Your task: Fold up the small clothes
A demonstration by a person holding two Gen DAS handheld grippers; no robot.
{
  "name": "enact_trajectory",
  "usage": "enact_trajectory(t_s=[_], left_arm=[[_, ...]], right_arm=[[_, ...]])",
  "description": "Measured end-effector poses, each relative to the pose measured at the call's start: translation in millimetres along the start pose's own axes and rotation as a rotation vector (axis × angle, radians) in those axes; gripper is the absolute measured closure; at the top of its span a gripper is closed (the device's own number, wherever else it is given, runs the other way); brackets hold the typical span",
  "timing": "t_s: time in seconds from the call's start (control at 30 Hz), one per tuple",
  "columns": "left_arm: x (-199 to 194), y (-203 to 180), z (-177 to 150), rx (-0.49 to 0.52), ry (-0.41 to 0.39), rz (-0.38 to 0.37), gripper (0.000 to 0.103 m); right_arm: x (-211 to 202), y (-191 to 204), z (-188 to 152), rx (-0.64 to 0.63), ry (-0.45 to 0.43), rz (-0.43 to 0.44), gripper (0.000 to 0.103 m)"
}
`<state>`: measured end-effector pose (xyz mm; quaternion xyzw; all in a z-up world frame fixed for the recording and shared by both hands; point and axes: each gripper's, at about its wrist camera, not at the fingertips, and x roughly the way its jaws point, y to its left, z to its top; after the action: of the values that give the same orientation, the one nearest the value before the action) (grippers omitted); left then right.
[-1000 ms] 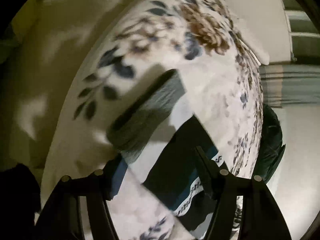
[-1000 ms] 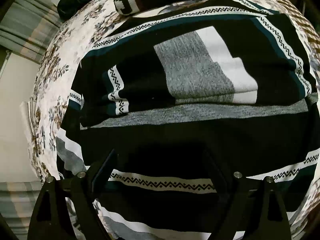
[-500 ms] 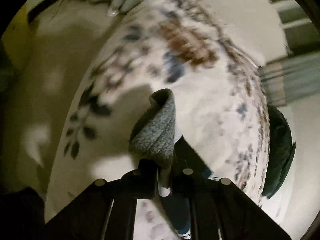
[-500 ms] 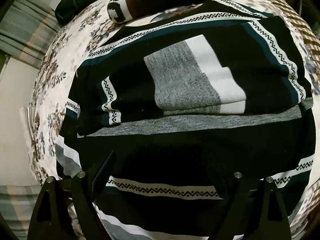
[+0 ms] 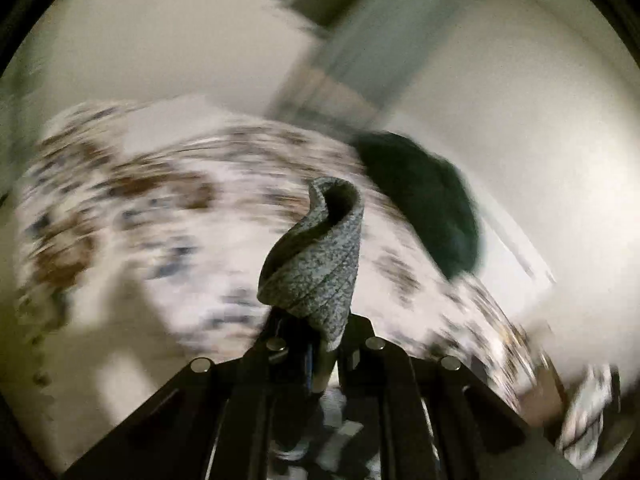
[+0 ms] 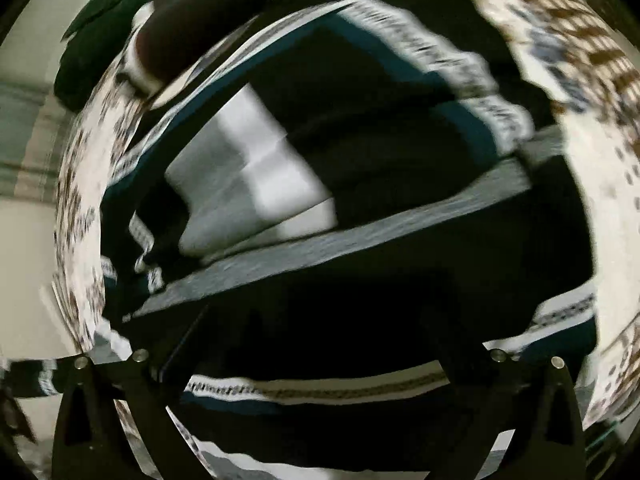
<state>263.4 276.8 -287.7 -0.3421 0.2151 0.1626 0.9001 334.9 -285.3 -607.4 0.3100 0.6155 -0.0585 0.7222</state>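
In the left wrist view my left gripper (image 5: 320, 344) is shut on the grey ribbed cuff (image 5: 316, 264) of a sleeve, which curls upward past the fingertips, lifted above the floral bedspread (image 5: 160, 220). The right wrist view looks down on the black sweater (image 6: 400, 272) with white, teal and grey patterned bands, spread on the bed. A grey-and-white sleeve (image 6: 256, 184) lies folded across it. My right gripper (image 6: 320, 320) hovers over the sweater's dark lower part with its jaws opening wide. The cloth lies under them and the pads do not press on it.
A dark green bundle (image 5: 424, 200) lies at the far edge of the bed. Folded dark garments (image 6: 192, 20) sit beyond the sweater's top edge. Floral bedspread (image 6: 600, 184) shows on both sides, with pale wall and floor past it.
The left gripper closed on the grey cuff, then rose quickly and rolled, carrying the cuff off the bed. The right gripper slid sideways over the sweater and its jaws widened.
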Motion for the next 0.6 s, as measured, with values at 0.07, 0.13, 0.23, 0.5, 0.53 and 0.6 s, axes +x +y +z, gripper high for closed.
enact_trajectory(t_s=[0.07,0.13,0.23,0.5,0.53,0.6], left_arm=[[15,-63,-18,0.111,0.047,-0.08,0.097],[31,-110,-44,0.171,0.106,-0.15,0.097],[62,-189,-110,0.268,0.259,-0.264,0.097],[96,-301,-282,0.615,0.518,-0.361,0.097],[100,-303,-300,0.649,0.553,-0.351,0.096],[109,-302,-332,0.706,0.642,-0.327,0.094]], right_arm=[[-10,-15,6,0.032,-0.025,0.009,0.0],[-24,-35,12,0.07,-0.055,0.019,0.0],[-45,-66,18,0.121,-0.101,0.021,0.0],[-82,-152,15,0.231,-0.149,-0.024,0.0],[-84,-158,14,0.244,-0.151,-0.028,0.0],[-88,-173,12,0.273,-0.149,-0.034,0.0]])
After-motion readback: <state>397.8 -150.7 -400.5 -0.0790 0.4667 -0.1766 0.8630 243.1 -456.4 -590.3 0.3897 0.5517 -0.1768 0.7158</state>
